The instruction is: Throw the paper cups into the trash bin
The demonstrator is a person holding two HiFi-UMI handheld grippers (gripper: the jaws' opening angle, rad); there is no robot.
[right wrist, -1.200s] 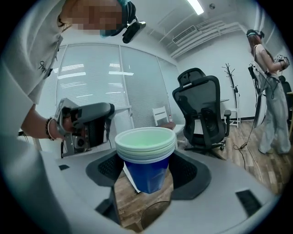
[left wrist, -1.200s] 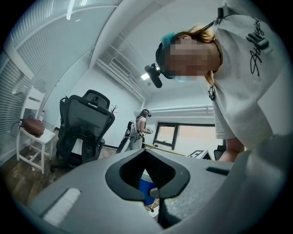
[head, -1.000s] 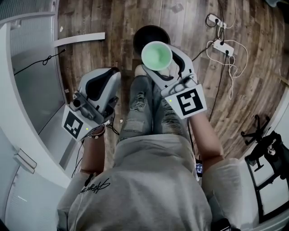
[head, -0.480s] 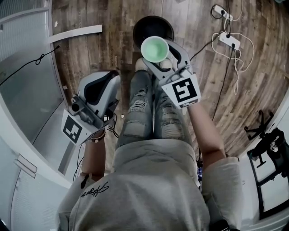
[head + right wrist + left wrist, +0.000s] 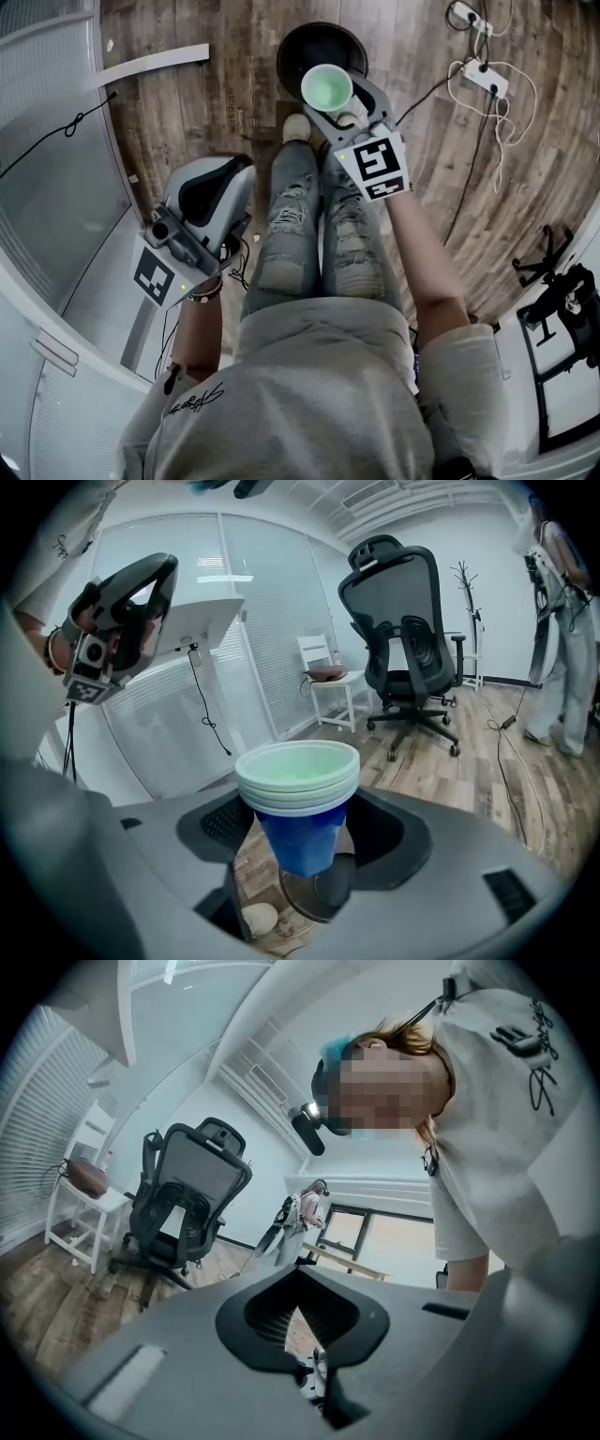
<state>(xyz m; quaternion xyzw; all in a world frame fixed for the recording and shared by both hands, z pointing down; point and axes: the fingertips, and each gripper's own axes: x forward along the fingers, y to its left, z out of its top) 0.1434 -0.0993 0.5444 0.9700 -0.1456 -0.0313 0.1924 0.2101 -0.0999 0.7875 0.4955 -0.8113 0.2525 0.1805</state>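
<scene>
The right tongs (image 5: 306, 834) pinch the stack of blue paper cups (image 5: 298, 794) mid-wall. The cups are probably light and crushable. The left tongs (image 5: 298, 1305) are pressed together, empty.

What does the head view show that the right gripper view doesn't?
Head view only: power strip and jeans. Right gripper view only: office chair, white chair, and that the cups are a blue stack. Both: right hand-held gripper clamping the cups over the bin, plus the left hand-held gripper.
</scene>
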